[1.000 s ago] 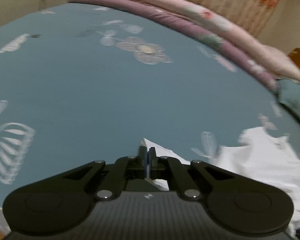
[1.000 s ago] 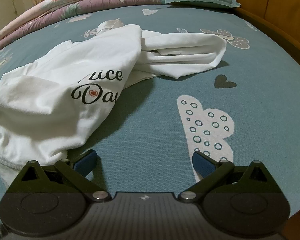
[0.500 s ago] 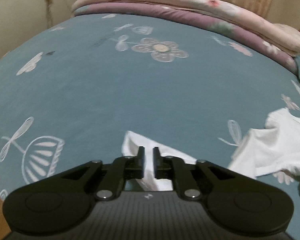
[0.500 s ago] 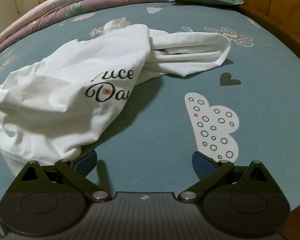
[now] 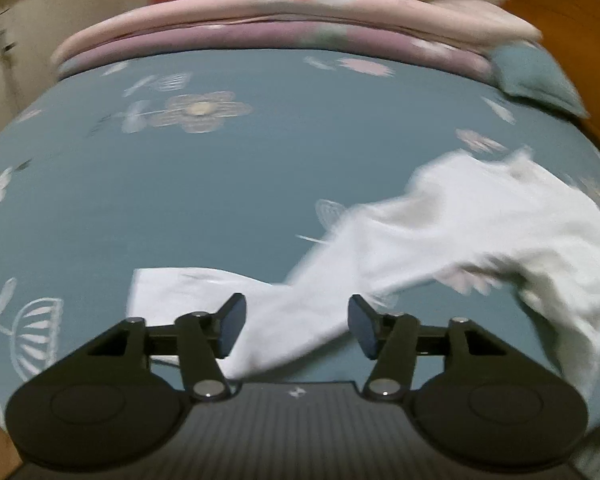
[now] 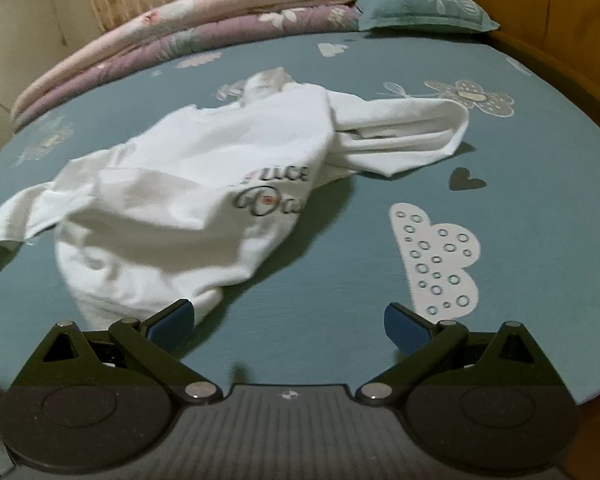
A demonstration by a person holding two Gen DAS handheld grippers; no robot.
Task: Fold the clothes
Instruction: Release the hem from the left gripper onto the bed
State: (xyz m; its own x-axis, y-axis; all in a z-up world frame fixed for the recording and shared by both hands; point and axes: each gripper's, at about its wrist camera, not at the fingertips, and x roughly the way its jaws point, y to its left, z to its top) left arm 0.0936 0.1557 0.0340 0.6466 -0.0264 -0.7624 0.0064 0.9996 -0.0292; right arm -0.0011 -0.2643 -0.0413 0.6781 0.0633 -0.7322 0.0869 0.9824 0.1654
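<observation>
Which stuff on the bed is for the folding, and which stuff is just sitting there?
For the folding:
- white T-shirt, crumpled on the bed
- left gripper, open over the shirt's edge
- right gripper, open, empty

Just sitting there:
- folded quilts, pink on purple, at the far edge
- teal pillow
- teal patterned bedsheet, underneath everything

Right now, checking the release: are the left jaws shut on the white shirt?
No. In the left wrist view the left gripper has its jaws spread wide, and the white shirt lies loose on the bed between them.
</observation>
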